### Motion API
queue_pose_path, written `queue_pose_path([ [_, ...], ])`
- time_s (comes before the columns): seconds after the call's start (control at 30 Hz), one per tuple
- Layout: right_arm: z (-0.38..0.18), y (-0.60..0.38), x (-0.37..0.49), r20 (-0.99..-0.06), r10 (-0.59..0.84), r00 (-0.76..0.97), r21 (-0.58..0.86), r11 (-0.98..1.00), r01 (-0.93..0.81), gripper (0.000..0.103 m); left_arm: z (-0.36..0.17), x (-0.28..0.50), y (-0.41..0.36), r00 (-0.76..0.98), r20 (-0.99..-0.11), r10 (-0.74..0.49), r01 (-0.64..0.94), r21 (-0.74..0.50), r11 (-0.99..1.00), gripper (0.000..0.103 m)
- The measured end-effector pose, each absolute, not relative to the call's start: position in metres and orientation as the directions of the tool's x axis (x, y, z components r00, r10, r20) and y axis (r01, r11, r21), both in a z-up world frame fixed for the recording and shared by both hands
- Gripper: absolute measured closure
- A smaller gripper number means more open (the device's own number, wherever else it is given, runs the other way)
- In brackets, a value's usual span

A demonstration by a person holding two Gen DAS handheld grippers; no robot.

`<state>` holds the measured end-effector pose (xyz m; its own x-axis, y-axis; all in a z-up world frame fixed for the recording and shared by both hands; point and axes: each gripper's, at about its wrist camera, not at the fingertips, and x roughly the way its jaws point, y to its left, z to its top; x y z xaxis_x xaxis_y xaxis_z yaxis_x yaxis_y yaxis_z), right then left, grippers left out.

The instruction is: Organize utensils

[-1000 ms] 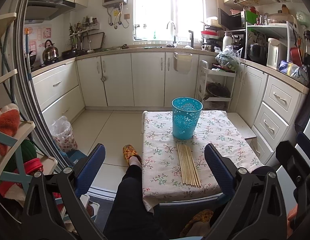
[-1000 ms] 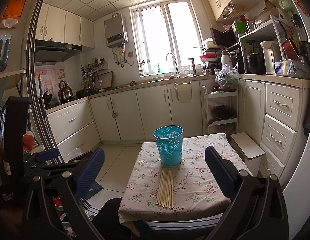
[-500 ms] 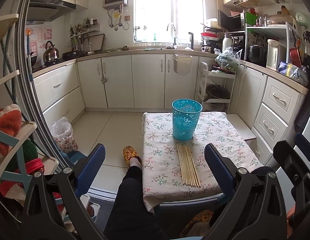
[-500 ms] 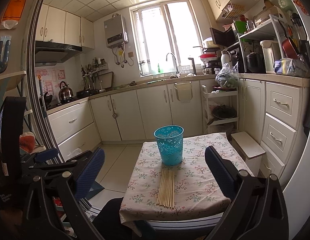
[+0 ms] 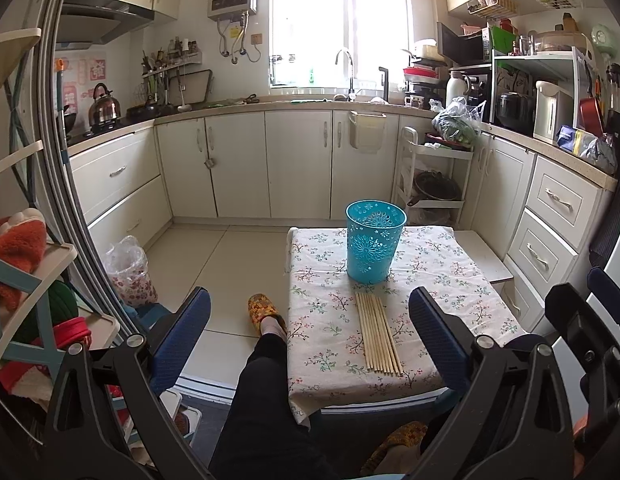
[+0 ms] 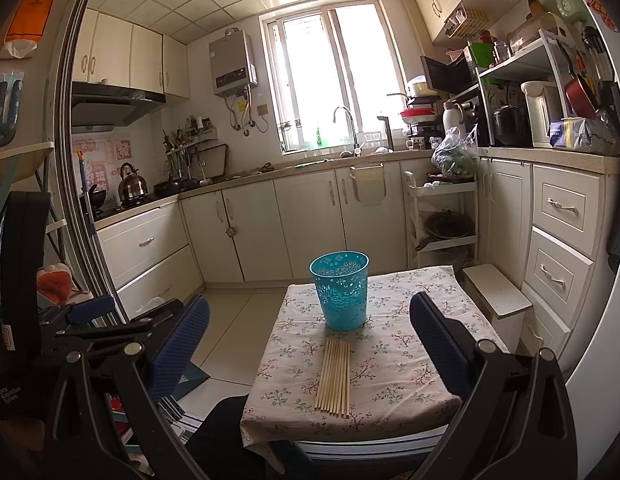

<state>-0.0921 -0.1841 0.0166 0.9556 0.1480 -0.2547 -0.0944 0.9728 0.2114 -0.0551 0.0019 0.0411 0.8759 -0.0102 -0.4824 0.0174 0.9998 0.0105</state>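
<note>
Hovering short of the tabletop [image 6: 410, 364], both tongs spread wide, holding nothing: left tongs [image 5: 310, 332], right tongs [image 6: 310, 336]. Chopsticks [image 6: 334, 376] lie flat ahead between right fingers, blue cup [image 6: 340, 289] just beyond them.

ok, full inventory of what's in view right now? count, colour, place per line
chopsticks: roughly ten, pale wood, lying side by side on the table in front of the cup
cup: 1, turquoise, perforated, upright on the table behind the chopsticks
table: 1, white floral cloth, centre of the kitchen floor
kettle: 1, steel, on the stove at left
trolley: 1, white, by the right cabinets
bag of greens: 1, clear plastic, on top of the trolley
slipper: 1, yellow-orange, on the person's foot left of the table
left gripper: blue pads, jaws wide apart, holding nothing
right gripper: blue pads, jaws wide apart, holding nothing
</note>
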Motion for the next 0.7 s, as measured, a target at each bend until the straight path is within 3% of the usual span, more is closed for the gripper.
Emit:
queue_pose_path([
  [0.53, 0.021, -0.187, -0.090, -0.249, 0.146, 0.957, 0.209, 0.973, -0.094, 0.007, 0.039, -0.051, 0.004, 0.873, -0.487, -0.003, 0.014, 0.020, 1.000, 0.008],
  [0.7, 0.001, -0.178, -0.062, -0.294, 0.137, 0.946, 0.211, 0.974, -0.076, 0.007, 0.019, -0.021, 0.010, 0.844, -0.535, -0.027, 0.030, -0.002, 1.000, 0.008],
])
